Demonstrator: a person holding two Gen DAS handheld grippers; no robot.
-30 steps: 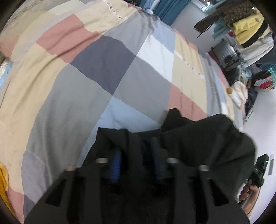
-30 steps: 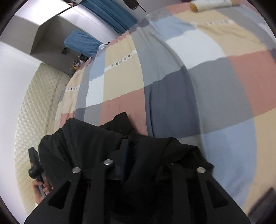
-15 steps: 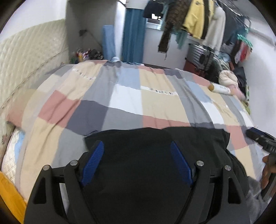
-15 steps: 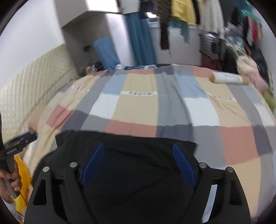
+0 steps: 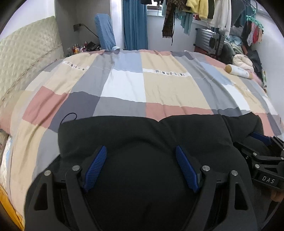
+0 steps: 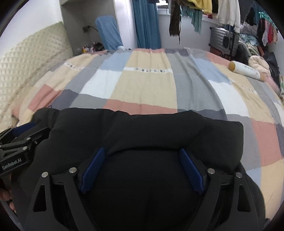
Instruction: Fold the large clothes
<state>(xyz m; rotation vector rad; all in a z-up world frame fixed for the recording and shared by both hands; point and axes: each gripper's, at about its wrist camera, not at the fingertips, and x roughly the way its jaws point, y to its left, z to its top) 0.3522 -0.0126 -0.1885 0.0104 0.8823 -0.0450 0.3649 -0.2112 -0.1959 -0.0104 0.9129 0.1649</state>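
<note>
Left wrist view is showing the black garment (image 5: 142,135) lying soft and limp on the bed (image 5: 159,88); both grippers' fingers (image 5: 96,165) are spreading wide, pinching nothing. Grasping its far edge corners looks best.

Your landmark is the garment (image 5: 142,135): it lies on the bedspread (image 5: 159,88) at the near edge of the bed. Your left gripper (image 5: 140,167) and right gripper (image 6: 142,167) sit over its near part, side by side. The headboard (image 5: 26,53) stands to its far left. The bolster (image 6: 246,71) lies far right behind it. Hanging clothes (image 5: 204,10) are beyond it.
</note>
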